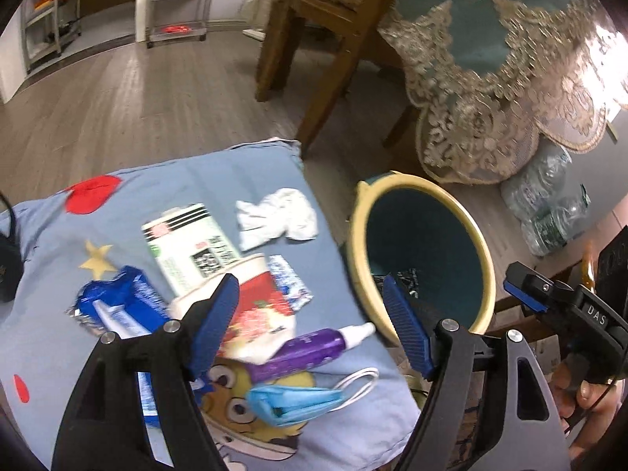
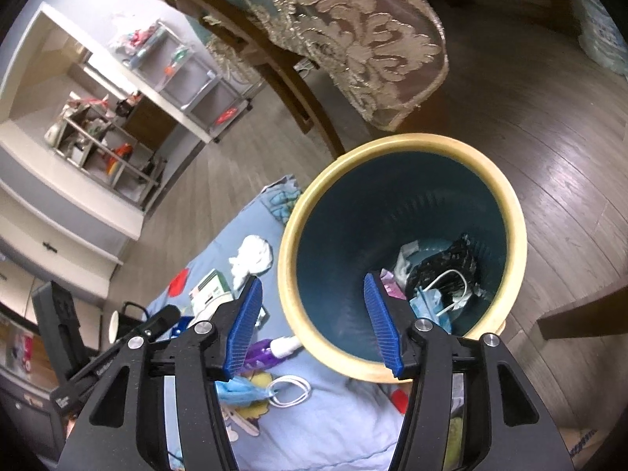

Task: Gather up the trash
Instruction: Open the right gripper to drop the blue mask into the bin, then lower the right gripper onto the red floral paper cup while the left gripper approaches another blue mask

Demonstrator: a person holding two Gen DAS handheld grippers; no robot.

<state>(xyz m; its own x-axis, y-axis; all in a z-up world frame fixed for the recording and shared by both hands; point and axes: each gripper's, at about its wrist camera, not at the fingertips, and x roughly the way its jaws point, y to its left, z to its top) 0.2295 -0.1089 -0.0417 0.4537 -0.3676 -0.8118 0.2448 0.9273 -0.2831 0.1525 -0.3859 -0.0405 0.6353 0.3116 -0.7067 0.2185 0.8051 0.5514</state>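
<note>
Trash lies on a light blue cartoon cloth point(image 1: 235, 172): a crumpled white tissue point(image 1: 276, 214), a green-white carton point(image 1: 190, 243), a red paper cup point(image 1: 255, 306), a blue wrapper point(image 1: 117, 302), a purple tube point(image 1: 310, 349) and a blue face mask point(image 1: 294, 400). A teal bin with a cream rim point(image 1: 422, 243) stands right of the cloth. My left gripper point(image 1: 310, 314) is open and empty above the cup and tube. My right gripper point(image 2: 314, 314) is open and empty over the bin point(image 2: 400, 235), which holds a mask, a black wrapper and other scraps point(image 2: 439, 278).
A wooden chair point(image 1: 333, 39) and a lace-edged tablecloth point(image 1: 490, 90) stand behind the bin. Plastic water bottles point(image 1: 549, 204) lie on the floor at right. Metal shelves point(image 1: 176, 0) stand by the far wall. A dark object point(image 1: 8, 263) sits at the cloth's left edge.
</note>
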